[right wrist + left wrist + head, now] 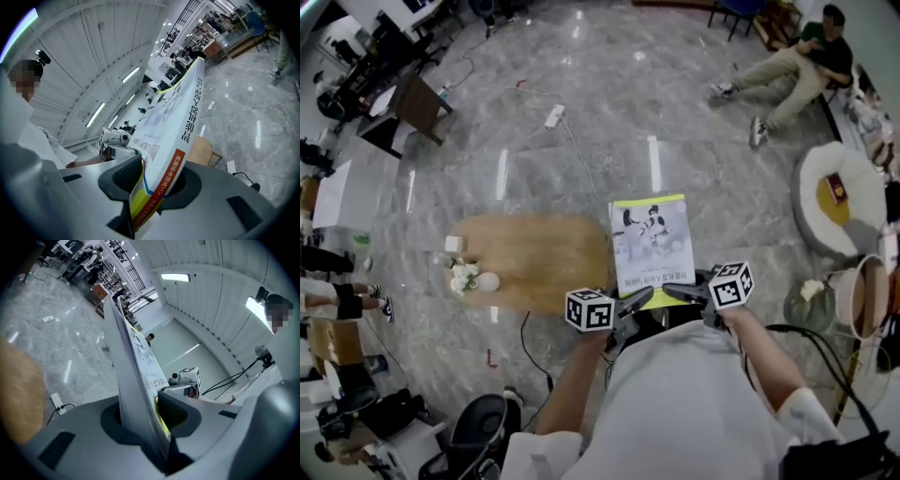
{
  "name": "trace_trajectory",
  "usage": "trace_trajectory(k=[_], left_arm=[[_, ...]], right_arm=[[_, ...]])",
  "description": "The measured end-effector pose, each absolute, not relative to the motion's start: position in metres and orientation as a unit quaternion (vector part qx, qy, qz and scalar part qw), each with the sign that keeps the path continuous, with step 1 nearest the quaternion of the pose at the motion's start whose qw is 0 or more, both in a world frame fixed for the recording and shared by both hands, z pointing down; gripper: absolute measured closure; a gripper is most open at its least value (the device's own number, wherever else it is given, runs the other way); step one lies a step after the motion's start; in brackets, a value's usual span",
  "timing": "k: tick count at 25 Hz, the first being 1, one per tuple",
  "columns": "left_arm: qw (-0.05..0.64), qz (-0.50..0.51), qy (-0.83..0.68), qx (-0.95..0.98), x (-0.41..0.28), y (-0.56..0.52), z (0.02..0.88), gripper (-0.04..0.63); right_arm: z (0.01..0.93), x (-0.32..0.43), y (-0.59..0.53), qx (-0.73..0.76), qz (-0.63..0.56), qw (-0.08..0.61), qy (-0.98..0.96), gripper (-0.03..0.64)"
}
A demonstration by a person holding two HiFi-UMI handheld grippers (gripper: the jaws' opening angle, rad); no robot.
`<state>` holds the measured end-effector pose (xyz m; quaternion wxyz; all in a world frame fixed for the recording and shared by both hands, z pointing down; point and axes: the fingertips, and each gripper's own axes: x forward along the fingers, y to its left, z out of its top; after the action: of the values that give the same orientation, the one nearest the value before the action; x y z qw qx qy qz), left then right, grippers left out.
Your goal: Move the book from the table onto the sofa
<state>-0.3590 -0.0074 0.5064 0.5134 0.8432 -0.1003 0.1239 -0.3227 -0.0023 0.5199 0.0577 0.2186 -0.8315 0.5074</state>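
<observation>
Pale book (652, 242), left hand-held gripper (637, 303), right hand-held gripper (681, 292) both clamping it (forearms forward)

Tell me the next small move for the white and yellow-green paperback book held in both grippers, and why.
Probably carry the white and yellow-green paperback book rightward, kept level. The left gripper and right gripper both clamp its near edge, it is off the oval wooden table, and the white rounded seat, likely the sofa, lies to the right.

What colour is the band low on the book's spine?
Orange-red with white characters; the book shows best in the right gripper view.
</observation>
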Motion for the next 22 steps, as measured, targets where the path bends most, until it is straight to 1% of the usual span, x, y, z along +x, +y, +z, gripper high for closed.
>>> trace_trajectory(k=[9, 15, 22], left_arm=[[0.501, 0.168, -0.027, 0.849, -0.270, -0.009, 0.500, 0.489], [0.488, 0.182, 0.008, 0.854, -0.184, -0.015, 0.498, 0.489], [0.484, 0.177, 0.032, 0.856, -0.079, -0.025, 0.505, 0.489]], right_arm=[[0.513, -0.234, 0.002, 0.298, 0.501, 0.009, -0.812, 0.479], [0.512, -0.150, -0.001, 0.326, 0.497, -0.012, -0.804, 0.479], [0.518, -0.046, -0.010, 0.344, 0.495, -0.016, -0.798, 0.479]])
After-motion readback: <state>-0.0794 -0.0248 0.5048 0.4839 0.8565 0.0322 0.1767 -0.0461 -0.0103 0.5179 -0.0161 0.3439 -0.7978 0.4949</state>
